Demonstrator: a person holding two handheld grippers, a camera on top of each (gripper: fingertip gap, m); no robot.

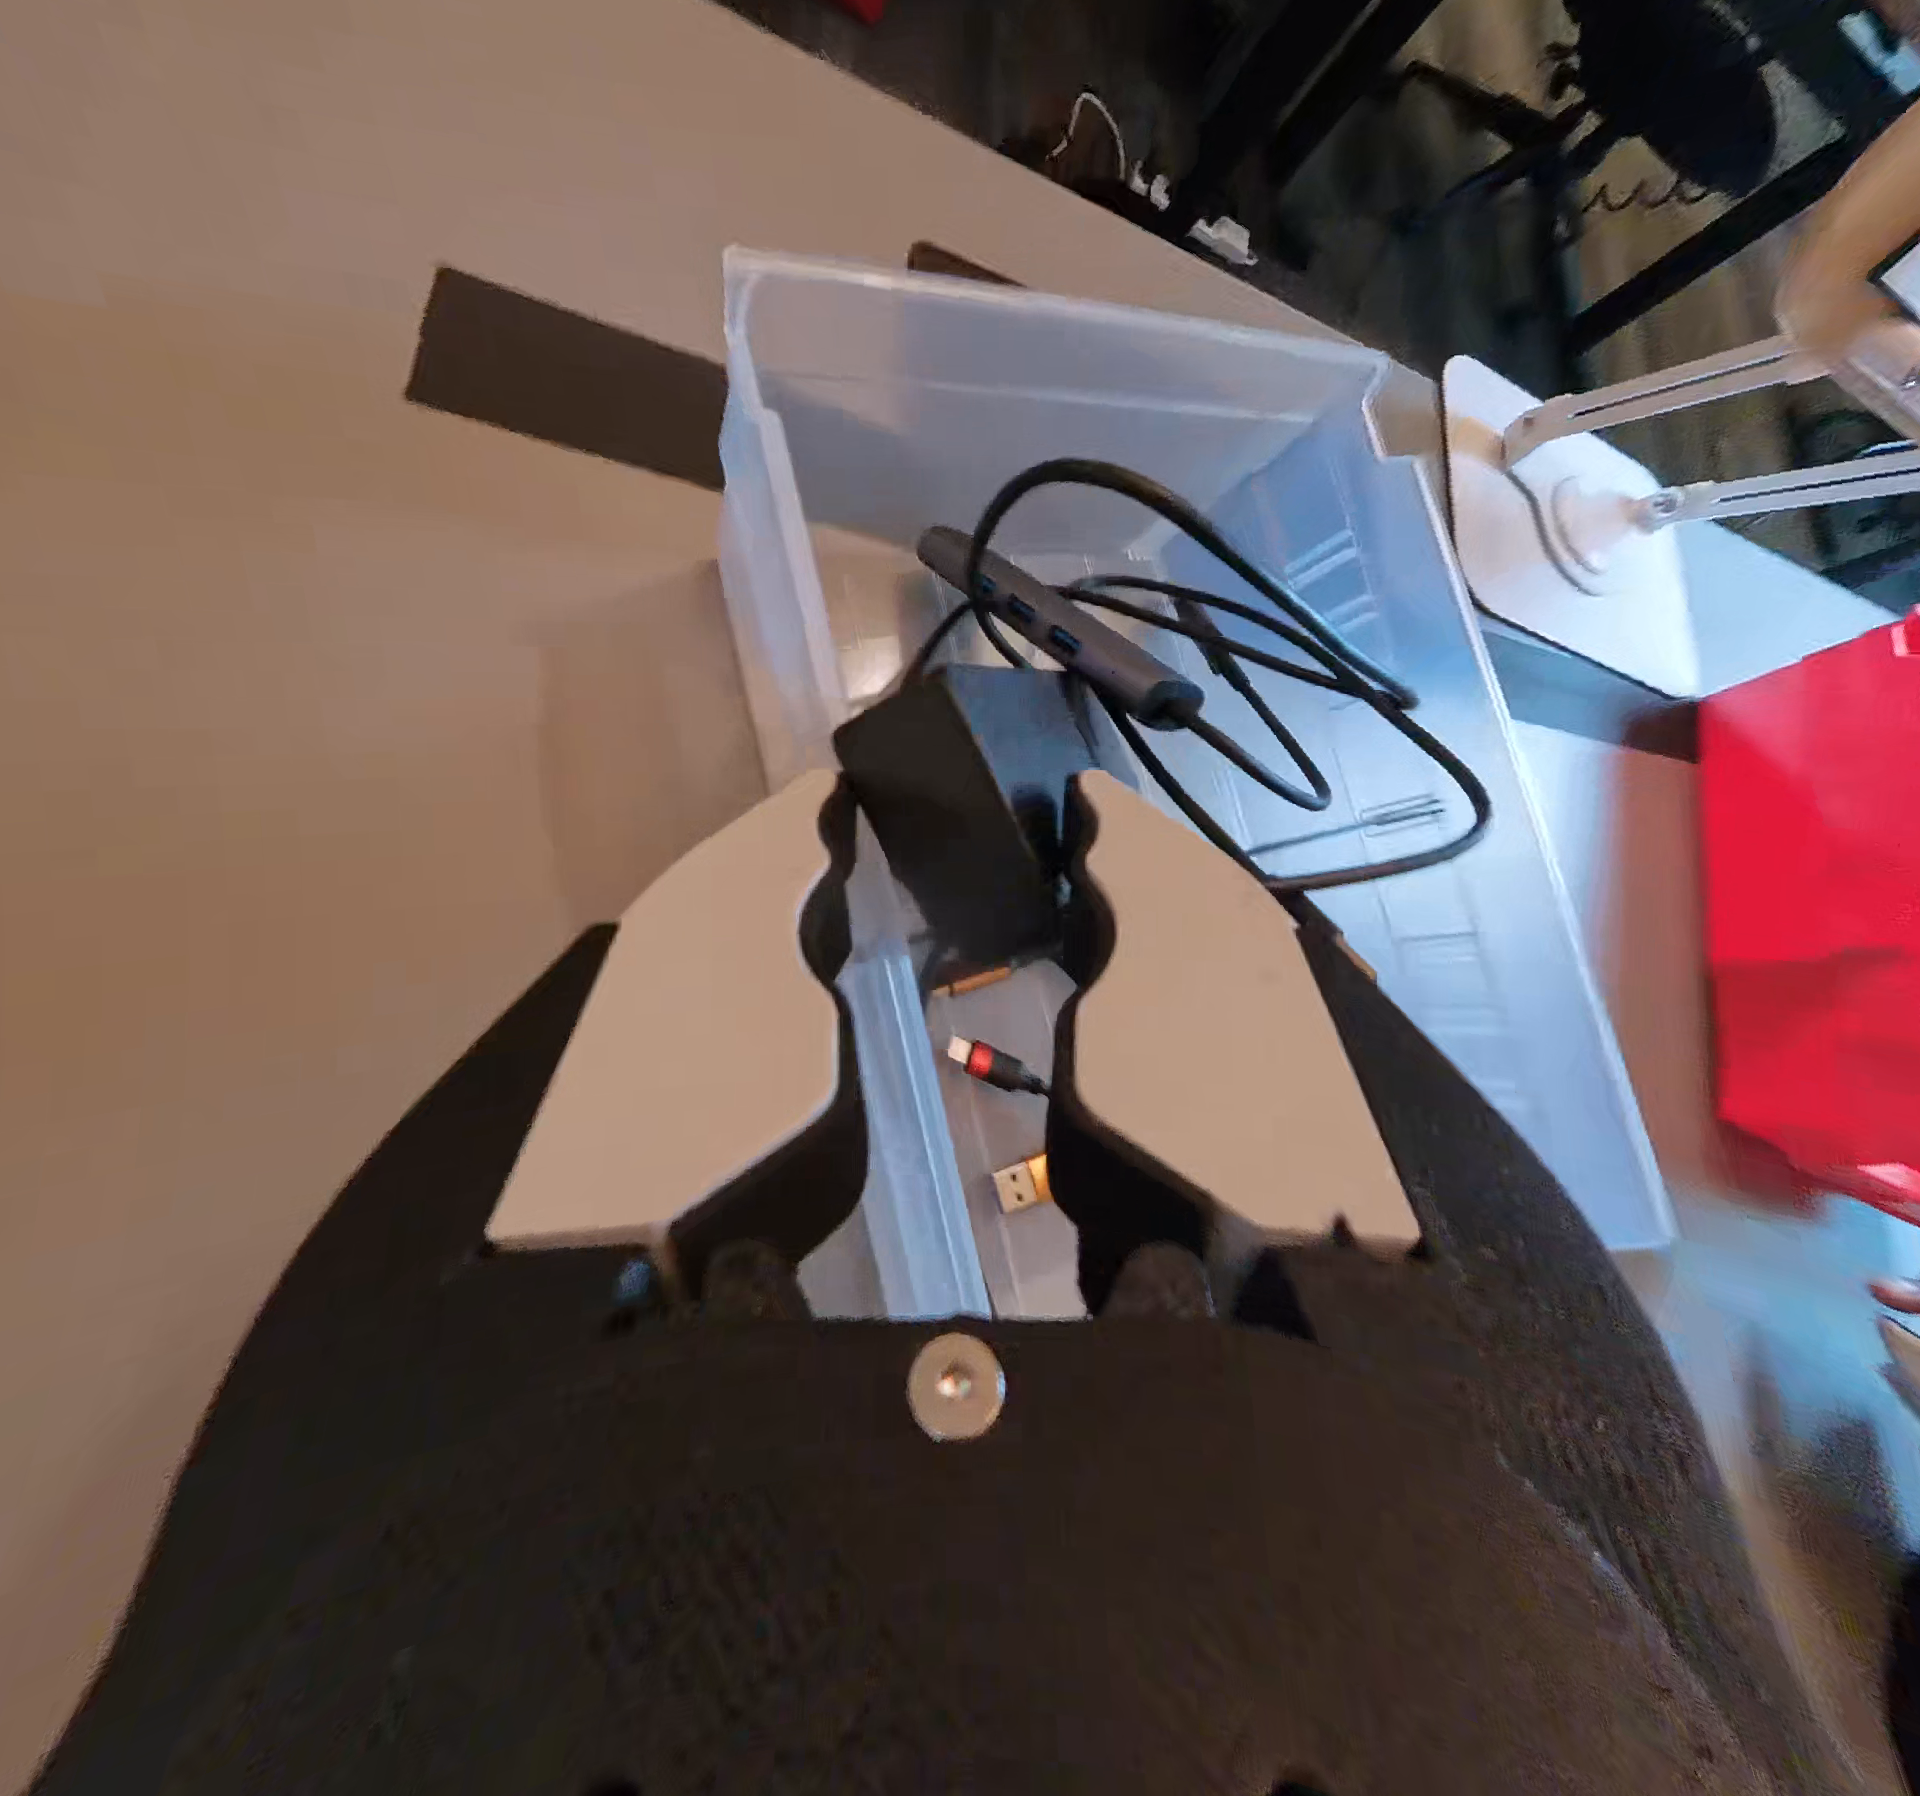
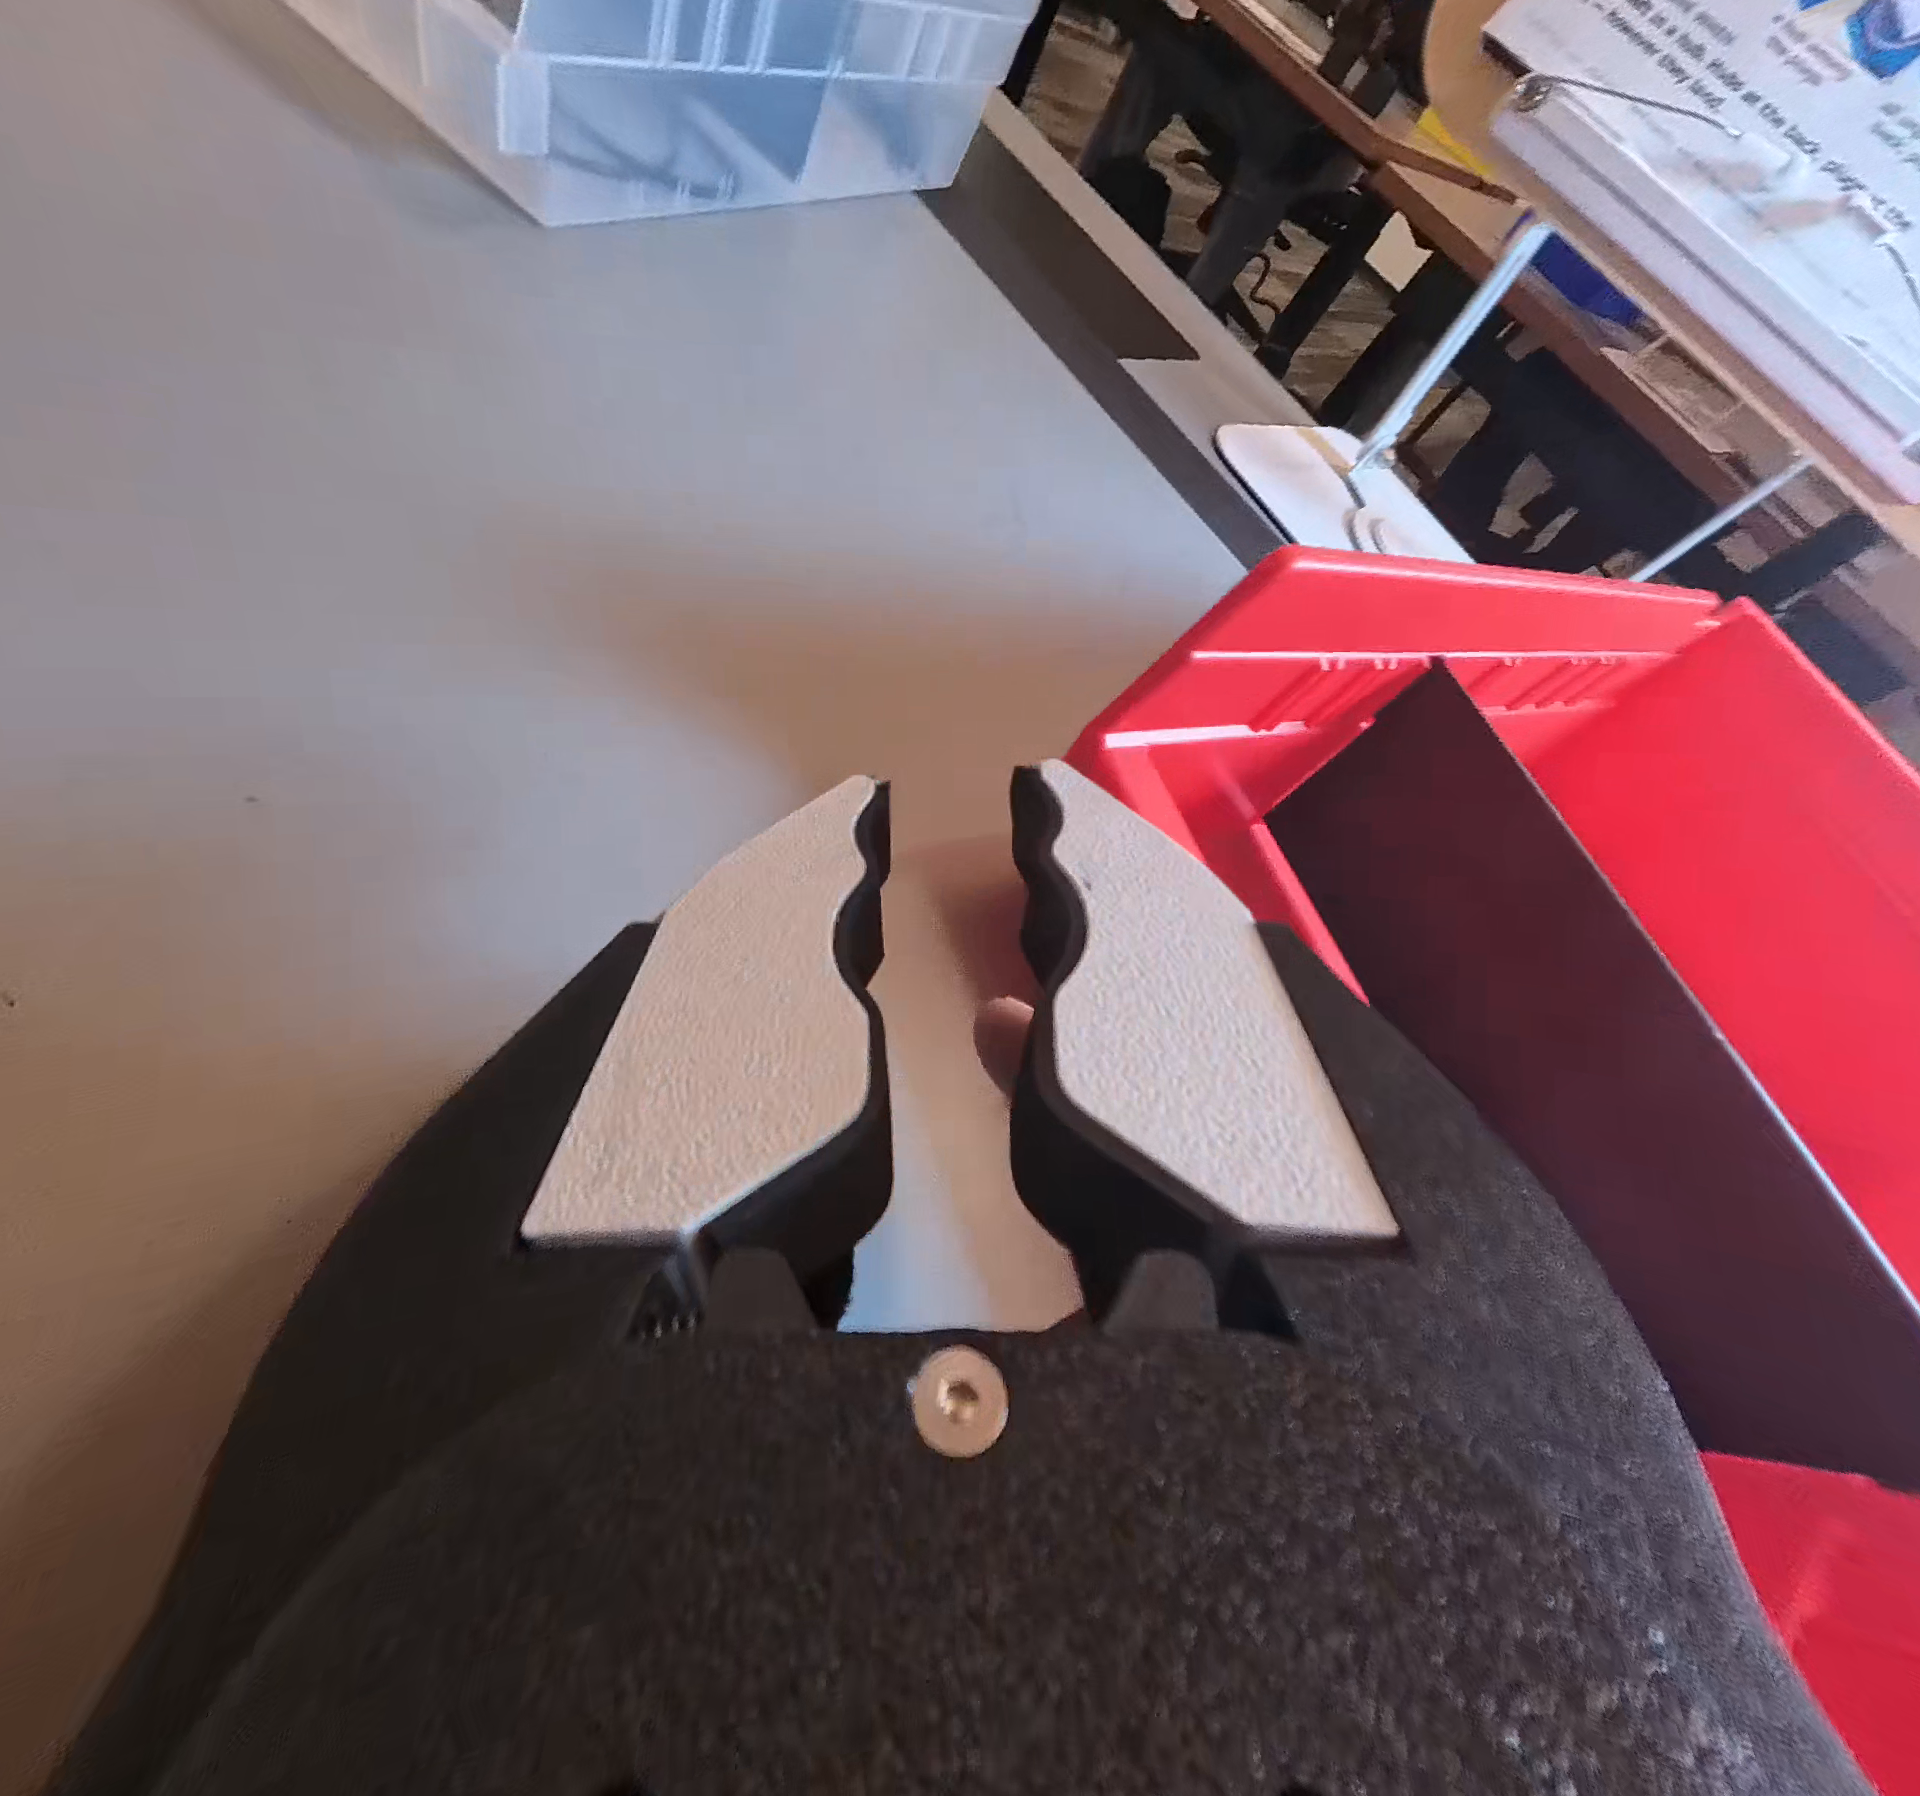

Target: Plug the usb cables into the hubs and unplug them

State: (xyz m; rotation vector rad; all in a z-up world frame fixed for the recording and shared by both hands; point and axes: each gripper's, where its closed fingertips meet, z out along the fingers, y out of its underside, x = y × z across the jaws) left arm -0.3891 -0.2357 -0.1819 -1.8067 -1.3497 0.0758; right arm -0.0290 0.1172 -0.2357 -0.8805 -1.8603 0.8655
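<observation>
Your left gripper (image 1: 961, 811) sits over the near end of the clear plastic bin (image 1: 1558, 915), jaws parted wide, and a blocky black hub (image 1: 940, 811) shows right between its tips. Whether the fingers already touch it, I cannot tell; the gap looks wider than the block, so treat it as not yet gripped. Behind it lies 1 slim grey hub (image 1: 1060, 629) with a row of ports, wrapped in loops of its own black cable (image 1: 1351, 707). Loose on the bin floor between your fingers are 2 plugs: a red-collared plug (image 1: 977, 1058) and a gold USB plug (image 1: 1023, 1187).

Your right gripper (image 2: 951, 790) hovers over bare table (image 2: 520, 499) beside the red bin (image 2: 1714, 863), jaws partly apart, holding nothing.

Watch the tangle. If you lift the black hub now, its lead likely drags the grey hub's loops with it. Closing off-centre on that smooth block could also squirt it sideways against the bin wall. Motion blur in the left view suggests you should slow down.
</observation>
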